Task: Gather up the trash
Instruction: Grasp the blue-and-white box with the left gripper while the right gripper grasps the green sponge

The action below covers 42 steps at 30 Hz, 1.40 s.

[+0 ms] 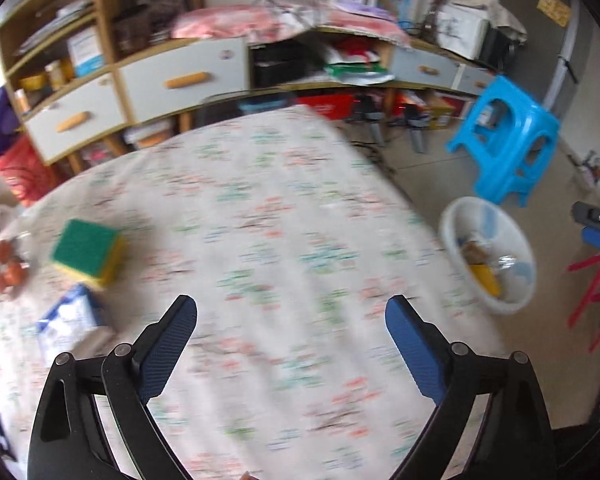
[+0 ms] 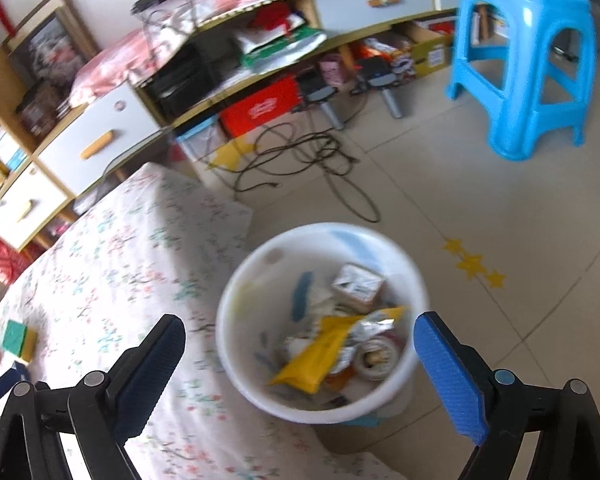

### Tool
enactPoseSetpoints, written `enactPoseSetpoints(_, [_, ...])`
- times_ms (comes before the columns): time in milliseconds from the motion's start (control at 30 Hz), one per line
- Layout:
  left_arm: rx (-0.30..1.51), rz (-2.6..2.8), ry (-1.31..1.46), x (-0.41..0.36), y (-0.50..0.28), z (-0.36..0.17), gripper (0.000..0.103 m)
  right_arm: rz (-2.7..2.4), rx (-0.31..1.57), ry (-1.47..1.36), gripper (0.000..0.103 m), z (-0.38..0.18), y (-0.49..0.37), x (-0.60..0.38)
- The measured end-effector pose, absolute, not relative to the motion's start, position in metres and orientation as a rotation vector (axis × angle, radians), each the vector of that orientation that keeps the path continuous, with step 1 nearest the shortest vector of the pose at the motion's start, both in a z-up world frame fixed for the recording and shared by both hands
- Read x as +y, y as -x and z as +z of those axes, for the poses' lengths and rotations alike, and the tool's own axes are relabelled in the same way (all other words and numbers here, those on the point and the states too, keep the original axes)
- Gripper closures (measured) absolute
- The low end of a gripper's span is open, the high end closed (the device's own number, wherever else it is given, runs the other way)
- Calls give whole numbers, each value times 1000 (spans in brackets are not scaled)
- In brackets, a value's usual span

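Yellow wrapper [image 2: 316,356] in bin [image 2: 236,292], long axis diagonal; right claw [image 2: 300,360] agape above.

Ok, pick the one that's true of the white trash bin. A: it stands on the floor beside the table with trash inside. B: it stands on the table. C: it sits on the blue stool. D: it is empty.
A: the white trash bin stands on the tiled floor next to the table, with a yellow wrapper and other trash inside.

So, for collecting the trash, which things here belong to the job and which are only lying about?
Belong to the job:
- white bin on the floor beside the table, with yellow wrapper and small box inside
- left gripper and right gripper, both open and empty

Only lying about:
- green-and-yellow sponge
- blue stool
- cables
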<state>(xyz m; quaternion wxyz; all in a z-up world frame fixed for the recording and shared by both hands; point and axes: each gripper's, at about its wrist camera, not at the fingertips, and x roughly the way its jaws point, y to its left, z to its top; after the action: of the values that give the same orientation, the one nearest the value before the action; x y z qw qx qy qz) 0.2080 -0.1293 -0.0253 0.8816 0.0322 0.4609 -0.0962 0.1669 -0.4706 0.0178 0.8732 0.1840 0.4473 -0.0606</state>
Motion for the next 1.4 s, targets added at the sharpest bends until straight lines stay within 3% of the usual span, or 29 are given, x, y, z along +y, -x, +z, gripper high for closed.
enactPoseSetpoints(433, [1073,-50,-178,26,-234,-68,6,-6,974,-297,6,10,-206,-371])
enactPoseSetpoints(900, [1168,-84,-147,67,-251,-103,7,43,1035,-208,6,-11,-232,-297])
enactPoseSetpoints(933, [1167,-96,-135,68,-250,-103,9,48,1037,-204,6,-12,-233,-293])
enactPoseSetpoints(967, [1169,-108,-129,68,-251,-103,16,55,1039,-197,6,-13,-234,-287])
enactPoseSetpoints(1000, [1174,-125,-115,68,-250,-103,30,60,1041,-191,6,-14,-236,-281])
enactPoseSetpoints(1100, [1189,-135,-38,72,-244,-100,39,78,1047,-178,6,-18,-239,-261])
enactPoseSetpoints(1400, [1157,6,164,109,-216,-65,39,188,1068,-113,6,-32,-247,-181])
